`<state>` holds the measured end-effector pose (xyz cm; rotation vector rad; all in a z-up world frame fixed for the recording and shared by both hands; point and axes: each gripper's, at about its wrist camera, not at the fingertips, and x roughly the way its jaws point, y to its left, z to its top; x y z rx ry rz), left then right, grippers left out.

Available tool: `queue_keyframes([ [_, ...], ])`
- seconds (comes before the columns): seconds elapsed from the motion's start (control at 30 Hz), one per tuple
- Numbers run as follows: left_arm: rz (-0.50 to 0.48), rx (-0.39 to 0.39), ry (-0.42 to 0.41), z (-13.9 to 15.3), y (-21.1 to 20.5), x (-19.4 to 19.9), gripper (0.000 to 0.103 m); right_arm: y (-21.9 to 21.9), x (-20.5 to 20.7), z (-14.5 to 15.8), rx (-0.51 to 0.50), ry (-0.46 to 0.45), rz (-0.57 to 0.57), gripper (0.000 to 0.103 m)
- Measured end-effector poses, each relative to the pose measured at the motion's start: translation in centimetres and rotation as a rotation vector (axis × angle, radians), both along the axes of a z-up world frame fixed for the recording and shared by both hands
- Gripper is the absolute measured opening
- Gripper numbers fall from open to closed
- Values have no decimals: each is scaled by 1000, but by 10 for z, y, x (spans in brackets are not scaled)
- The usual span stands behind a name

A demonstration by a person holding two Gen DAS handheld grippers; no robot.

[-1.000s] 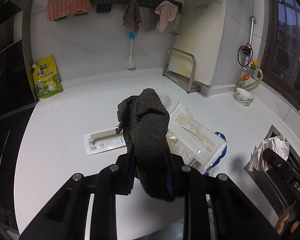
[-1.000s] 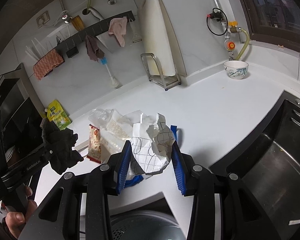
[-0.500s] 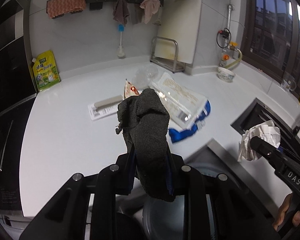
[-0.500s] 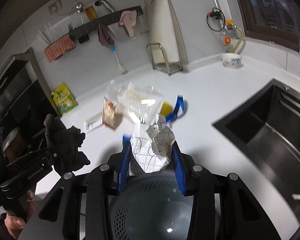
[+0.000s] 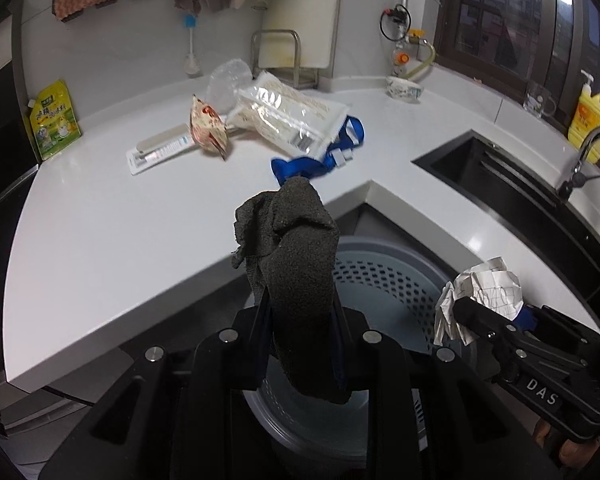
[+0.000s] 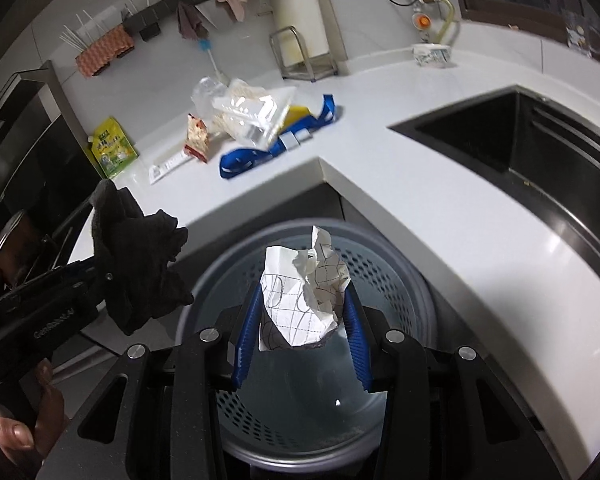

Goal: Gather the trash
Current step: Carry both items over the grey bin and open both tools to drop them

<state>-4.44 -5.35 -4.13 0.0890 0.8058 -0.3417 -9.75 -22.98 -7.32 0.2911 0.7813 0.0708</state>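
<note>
My left gripper (image 5: 300, 312) is shut on a dark grey rag (image 5: 296, 256) and holds it over the rim of a grey perforated trash bin (image 5: 384, 276) below the counter corner. My right gripper (image 6: 302, 316) is shut on a crumpled white paper (image 6: 304, 292) with drawn lines, held above the bin's opening (image 6: 384, 276). The rag shows at the left of the right wrist view (image 6: 140, 260); the paper shows at the right of the left wrist view (image 5: 484, 292).
On the white counter (image 5: 120, 216) lie a clear noodle bag (image 5: 288, 116), a blue strap (image 5: 316, 160), a red-and-white wrapper (image 5: 208, 128), a flat white package (image 5: 160, 152) and a clear crumpled bag (image 5: 226, 82). A black sink (image 6: 540, 148) lies to the right.
Both grippers have pulled back from the counter and down, each still holding its item. The trash bin has come into view under them and now fills the lower middle.
</note>
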Motion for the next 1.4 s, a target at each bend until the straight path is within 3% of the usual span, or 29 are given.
queue_keyframes([
  [0.27,-24,44,118,-45,-8,7,25,0,3,-24,16,52,5,39],
  [0.67,-12,52,205,-75,-8,17,26,1,13,-51,33,124,12,39],
  [0.73,-9,48,209,-76,-7,17,27,0,12,-51,25,120,9,43],
  [0.83,-6,36,201,-74,-5,18,37,-1,11,-49,21,112,3,54],
  [0.9,1,39,181,-71,-3,17,54,-3,10,-47,18,107,-1,57],
  [0.93,7,39,166,-68,-2,16,67,-4,10,-46,16,106,-5,57],
  [0.97,12,38,151,-66,-1,15,71,-5,10,-46,18,104,-8,57],
  [1.4,38,34,132,-58,5,13,71,-6,7,-43,30,93,-7,57],
])
